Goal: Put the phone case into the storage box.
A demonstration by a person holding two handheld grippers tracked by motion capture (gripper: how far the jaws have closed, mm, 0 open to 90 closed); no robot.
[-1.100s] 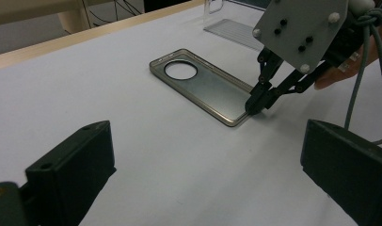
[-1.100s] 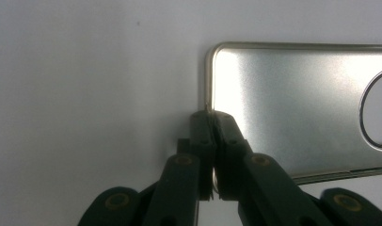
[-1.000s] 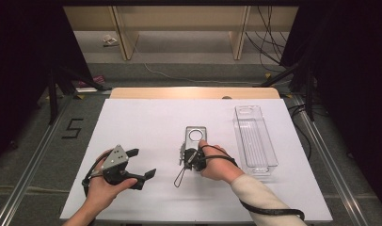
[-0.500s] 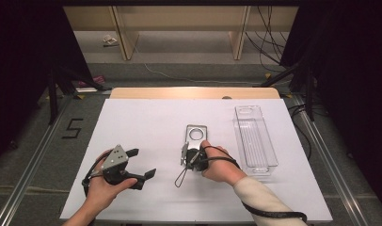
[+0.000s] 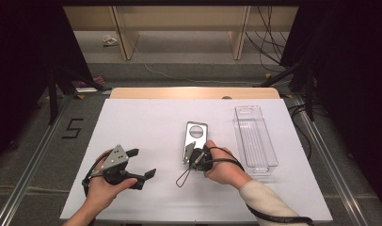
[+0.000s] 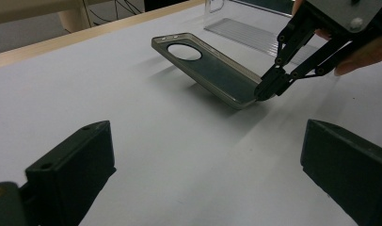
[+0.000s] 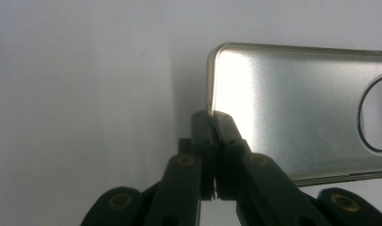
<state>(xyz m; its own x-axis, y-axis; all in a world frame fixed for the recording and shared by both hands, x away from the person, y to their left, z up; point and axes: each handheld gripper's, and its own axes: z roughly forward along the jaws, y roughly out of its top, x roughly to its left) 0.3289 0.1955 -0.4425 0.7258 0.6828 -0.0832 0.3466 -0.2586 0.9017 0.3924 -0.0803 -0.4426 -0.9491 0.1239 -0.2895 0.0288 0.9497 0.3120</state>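
A grey phone case [image 5: 195,137] sits mid-table on the white table [image 5: 147,122], its long axis running 12 to 6 o'clock, round camera hole toward 12. The right gripper [image 5: 189,151] pinches its near edge with jaws closed on the rim, that end raised off the surface. At 8 o'clock, the left gripper [image 5: 143,164] rests with jaws spread wide. A clear tray [image 5: 255,137] lies at 3 o'clock.
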